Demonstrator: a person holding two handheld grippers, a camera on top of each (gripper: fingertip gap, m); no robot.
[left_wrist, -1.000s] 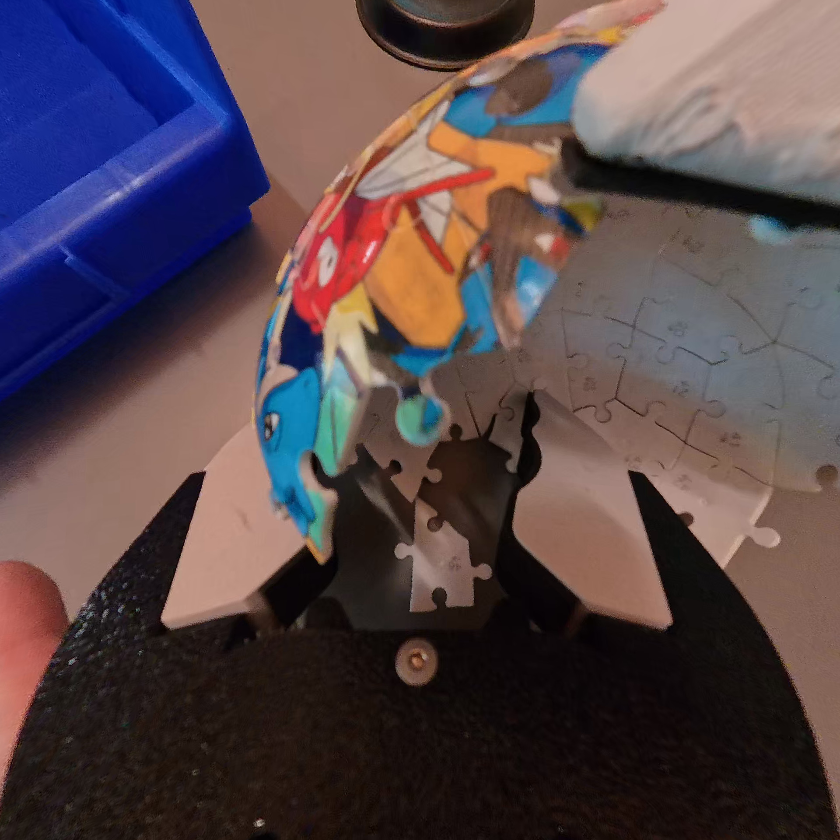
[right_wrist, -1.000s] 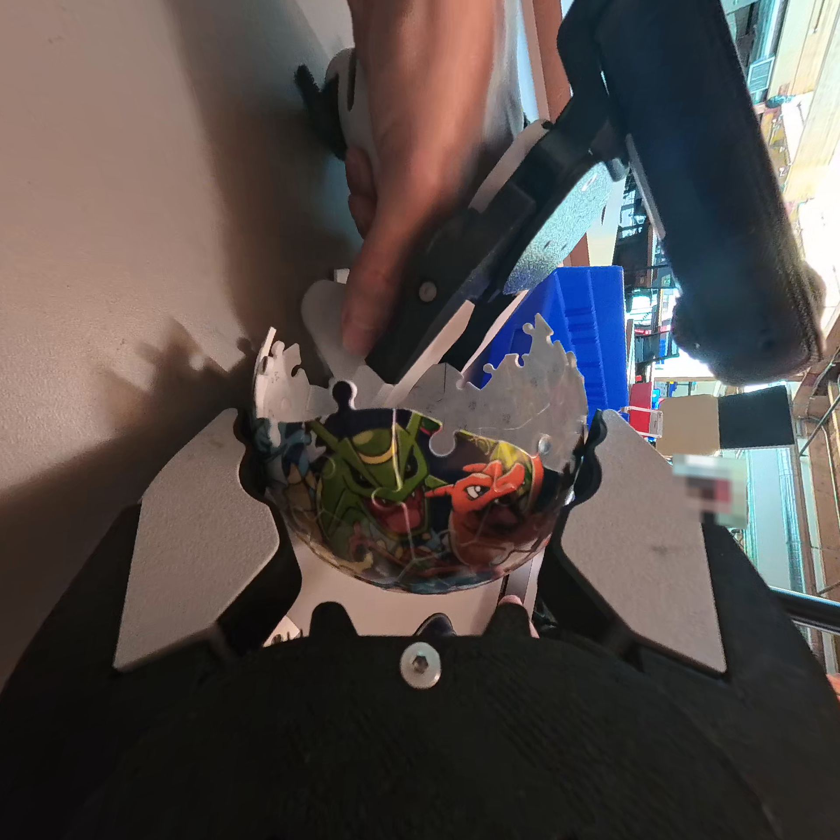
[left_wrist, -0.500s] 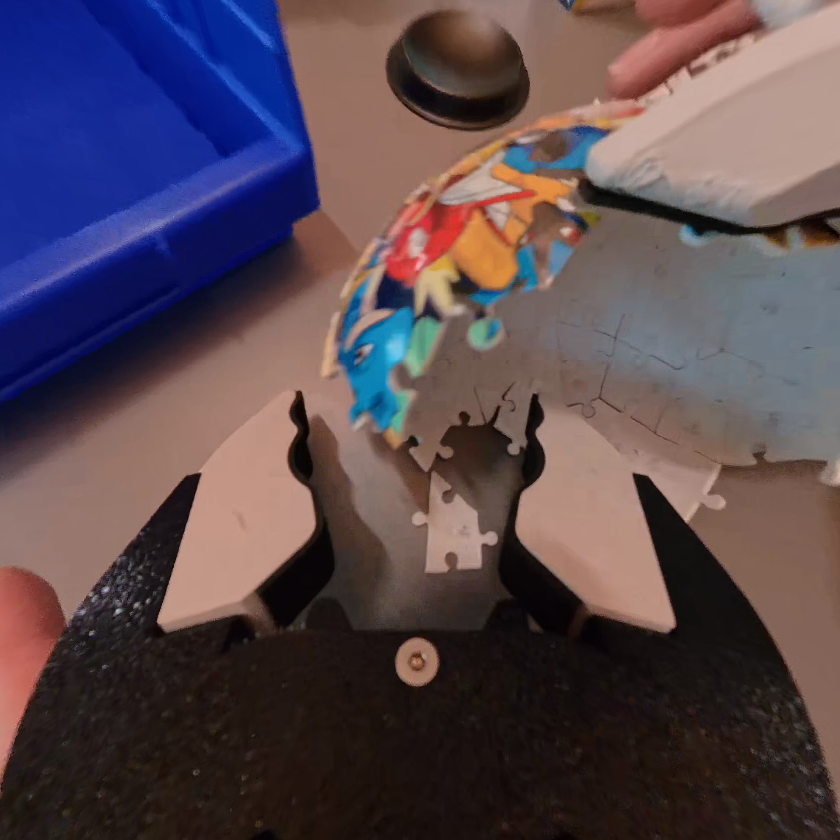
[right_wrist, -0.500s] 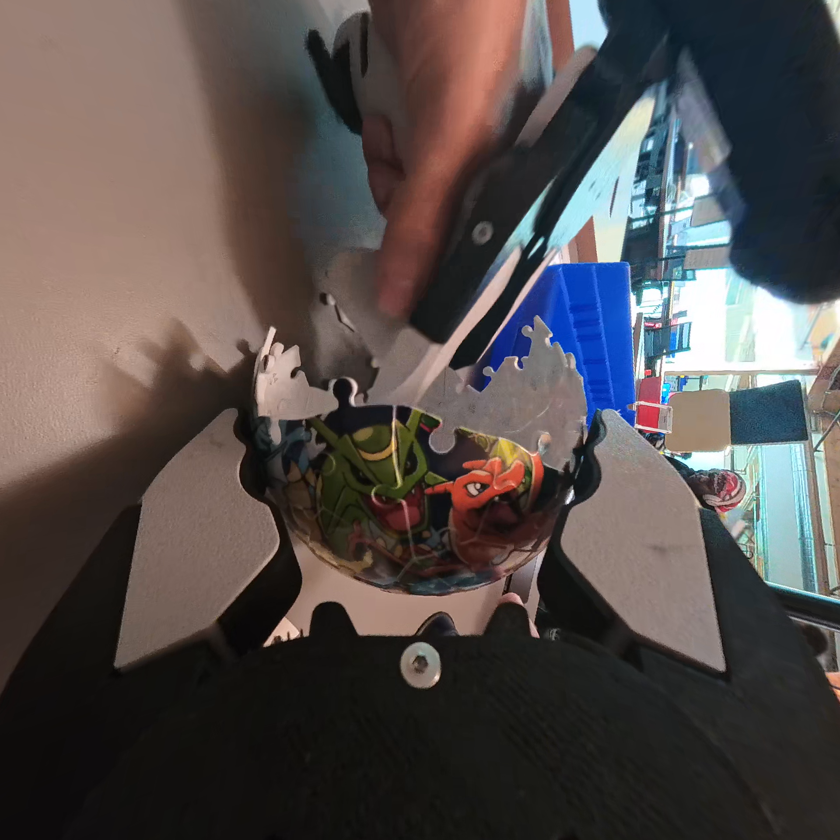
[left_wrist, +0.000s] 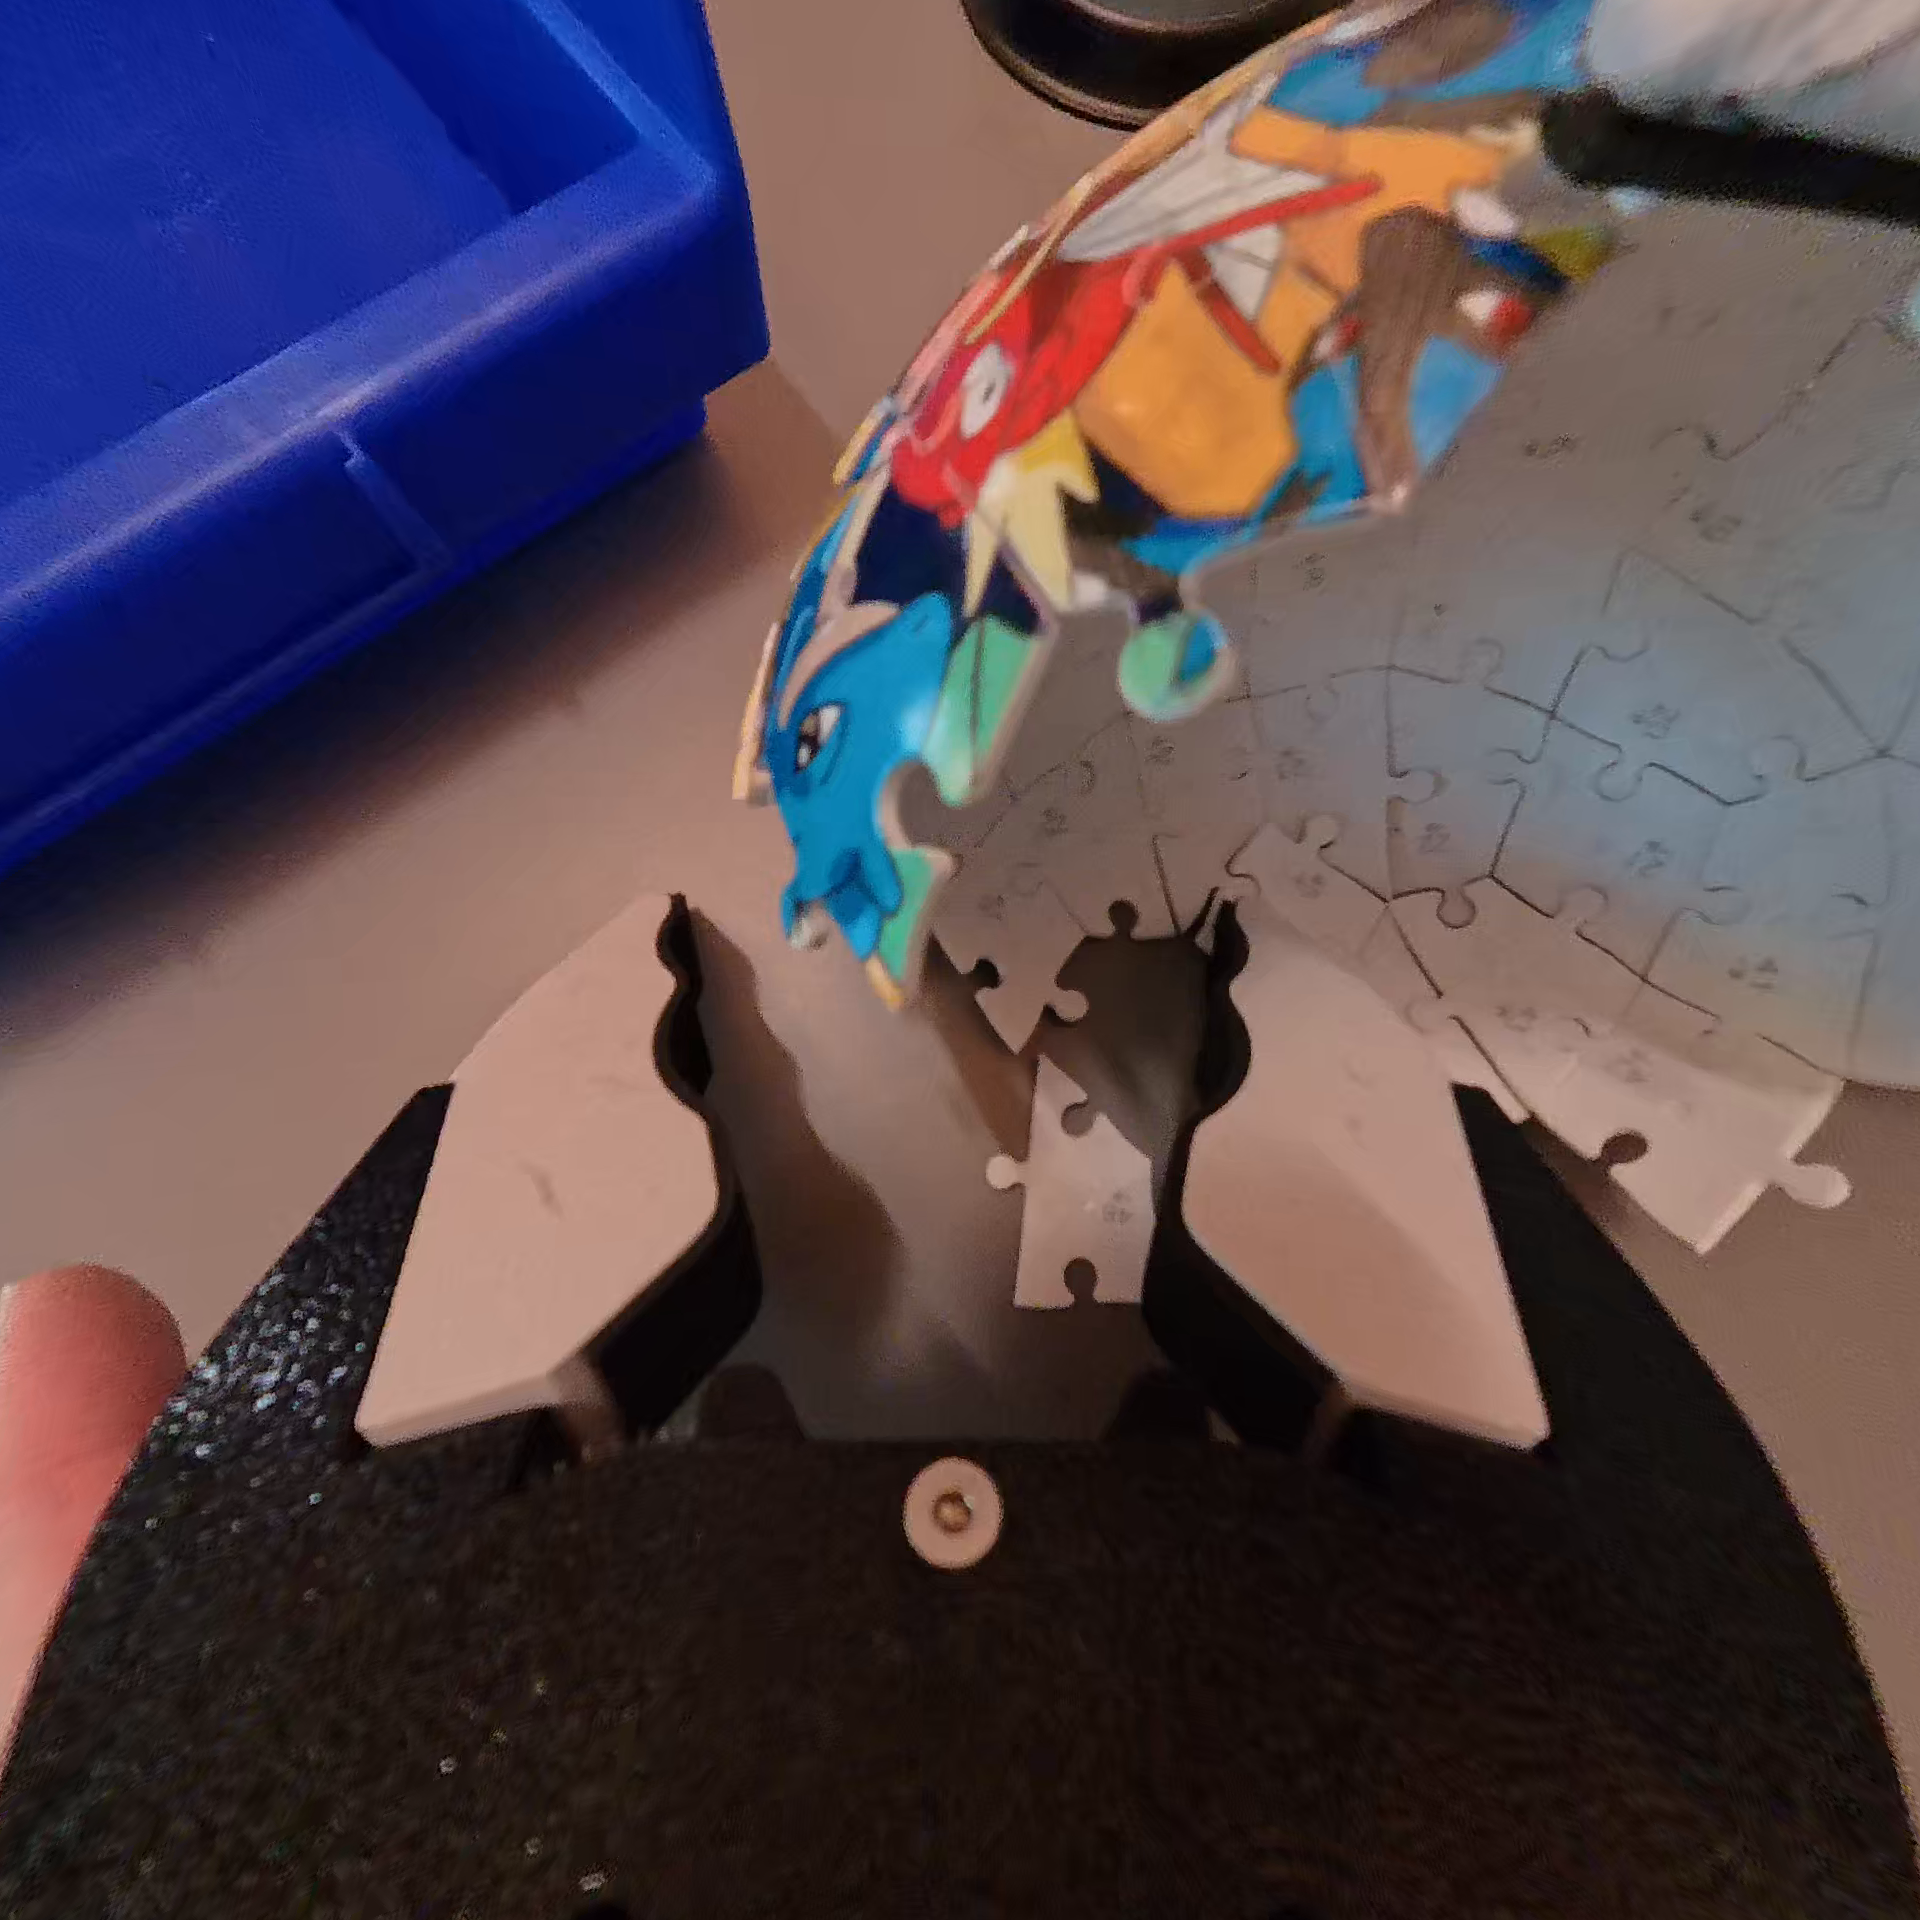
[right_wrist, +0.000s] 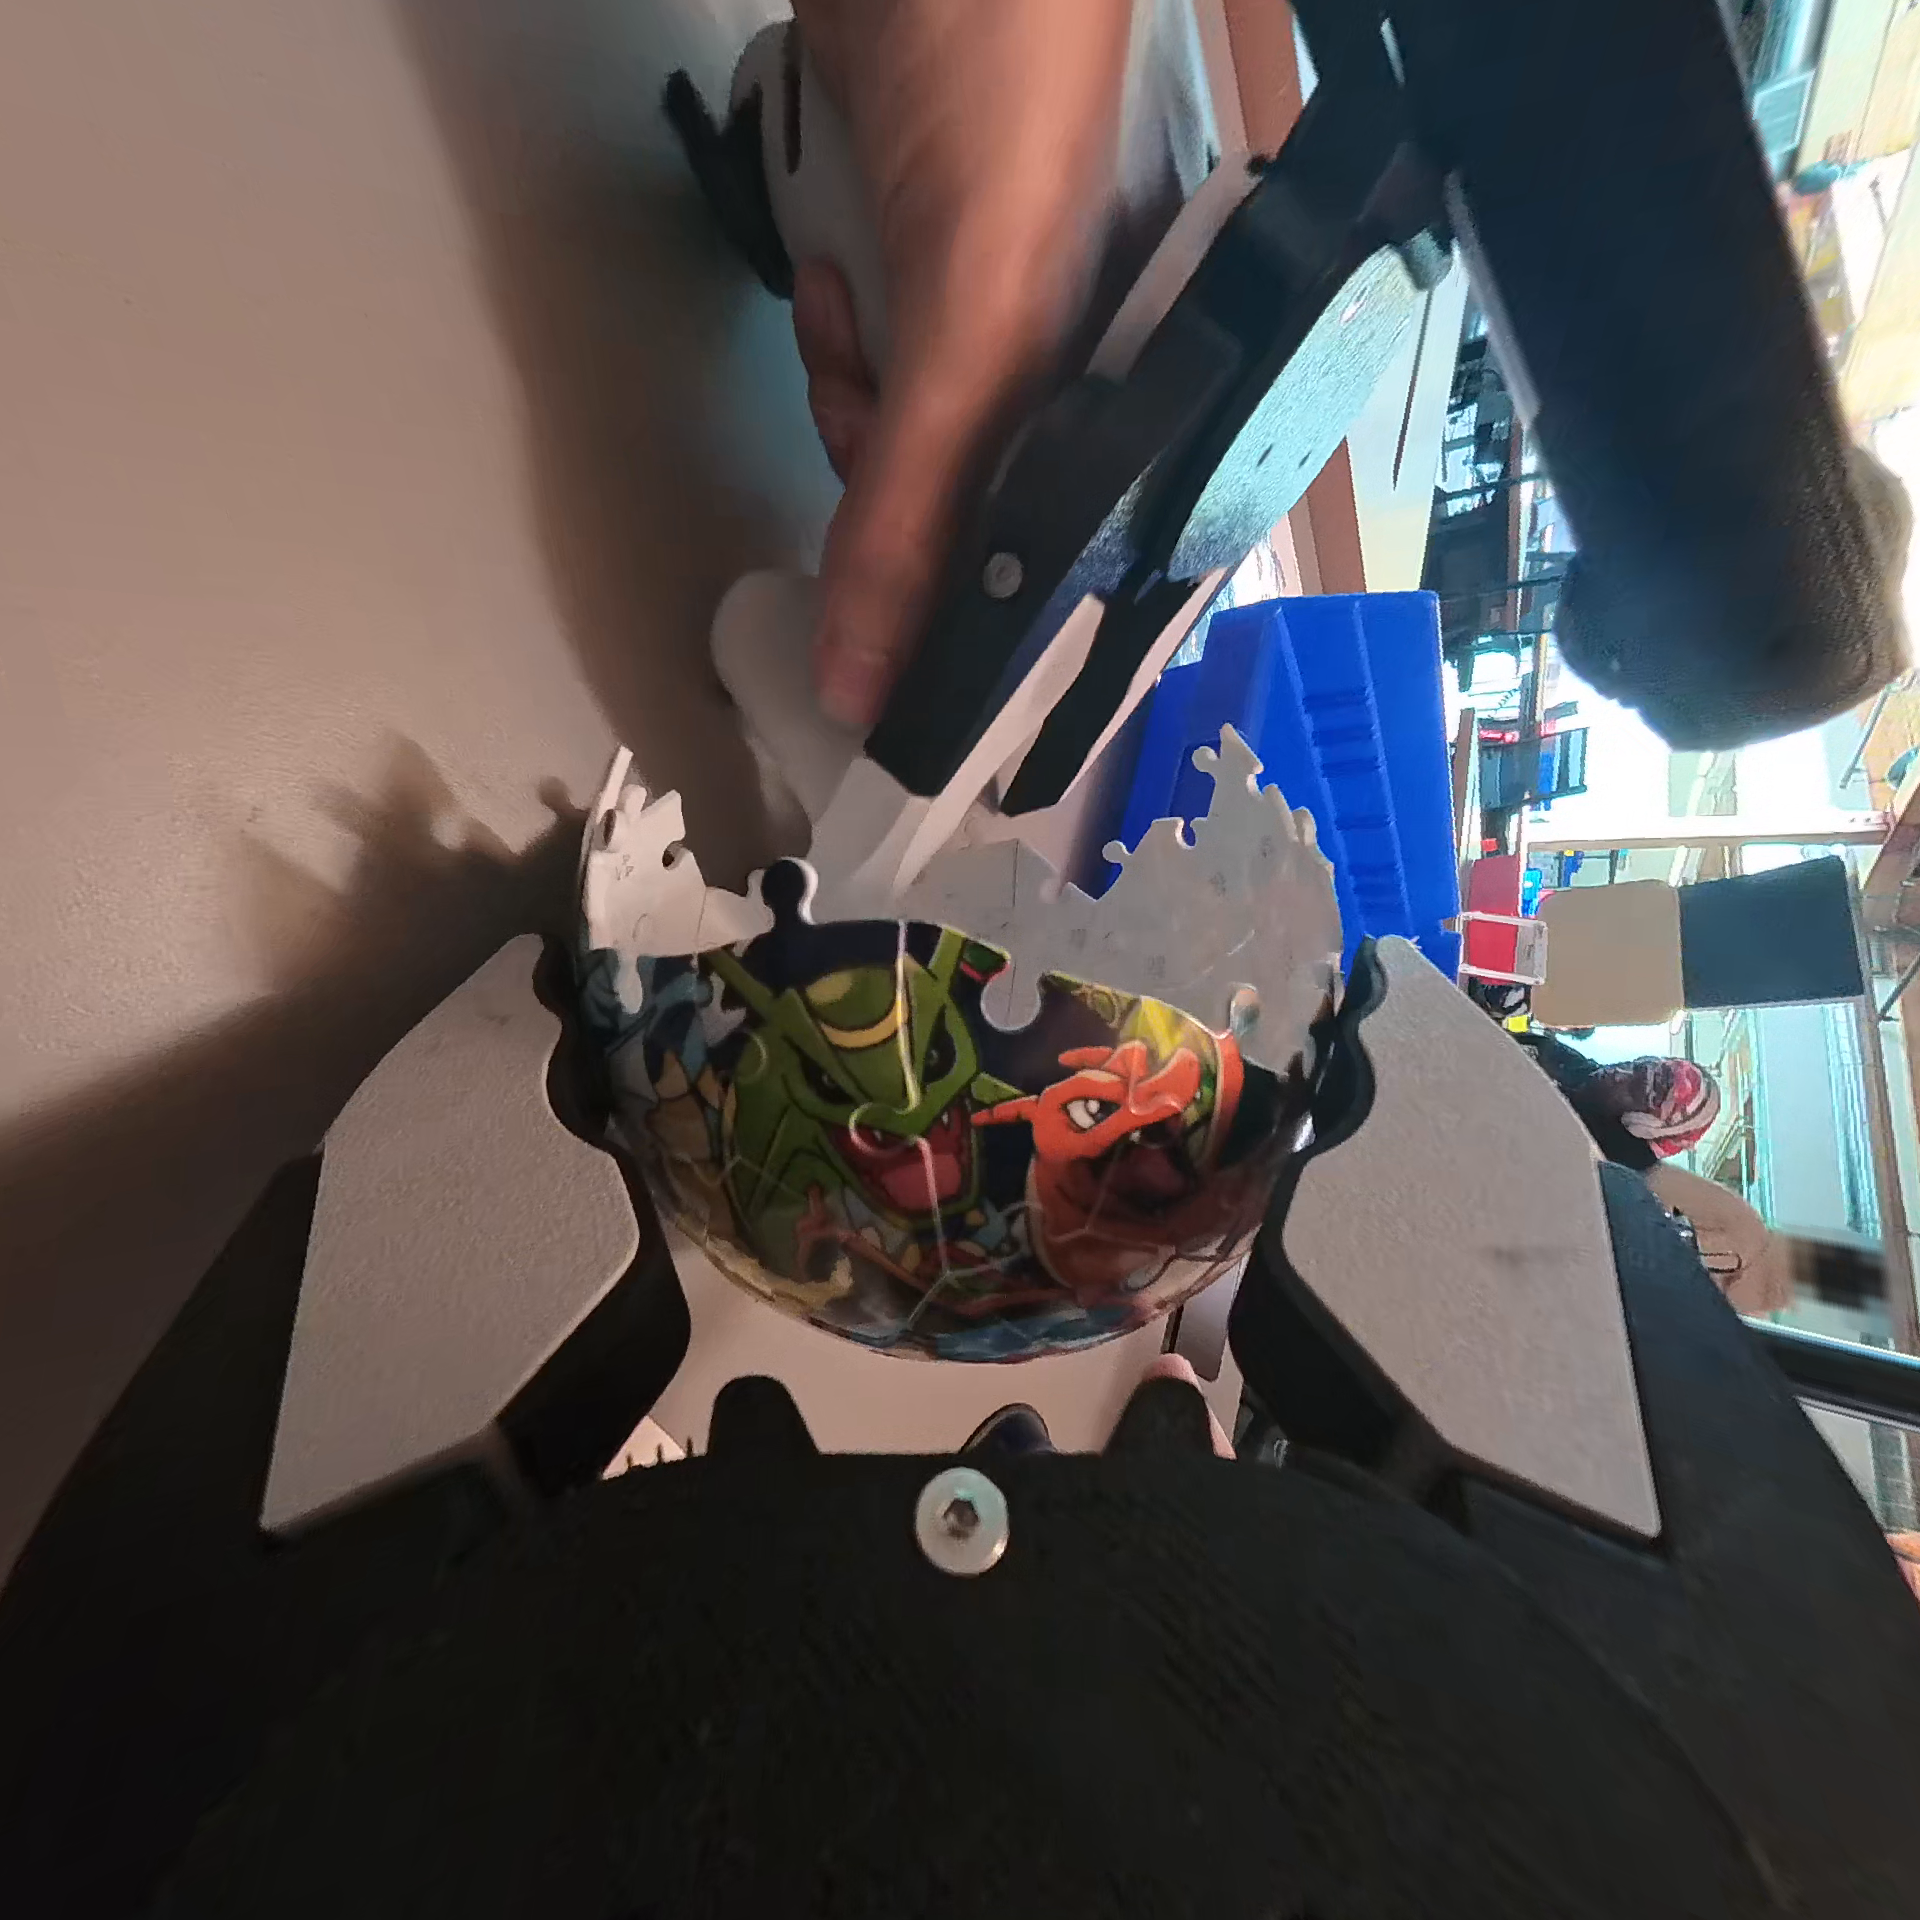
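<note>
A half-built ball puzzle shell (left_wrist: 1143, 364) has cartoon colours outside and plain grey inside (left_wrist: 1558, 779). My right gripper (right_wrist: 956, 997) is shut on the shell (right_wrist: 935, 1122), one finger on each side. One of its fingers (left_wrist: 1766, 94) shows at the top right of the left wrist view, clamped on the rim. My left gripper (left_wrist: 945, 935) is open, its tips at the shell's jagged lower edge. A loose grey puzzle piece (left_wrist: 1081, 1195) sits between its jaws, against the right finger. I cannot tell whether it hangs from the shell. The left gripper (right_wrist: 904, 831) also shows in the right wrist view, reaching into the shell's opening.
A blue plastic bin (left_wrist: 312, 364) stands to the left on the beige table (left_wrist: 364, 935); it also shows in the right wrist view (right_wrist: 1340, 748). A black round object (left_wrist: 1122, 42) lies beyond the shell. A person's hand (right_wrist: 935, 364) holds the left gripper.
The left gripper drew back from the shell half a second ago and is now close to its edge again. The loose piece stayed between its jaws. The right gripper's hold is unchanged.
</note>
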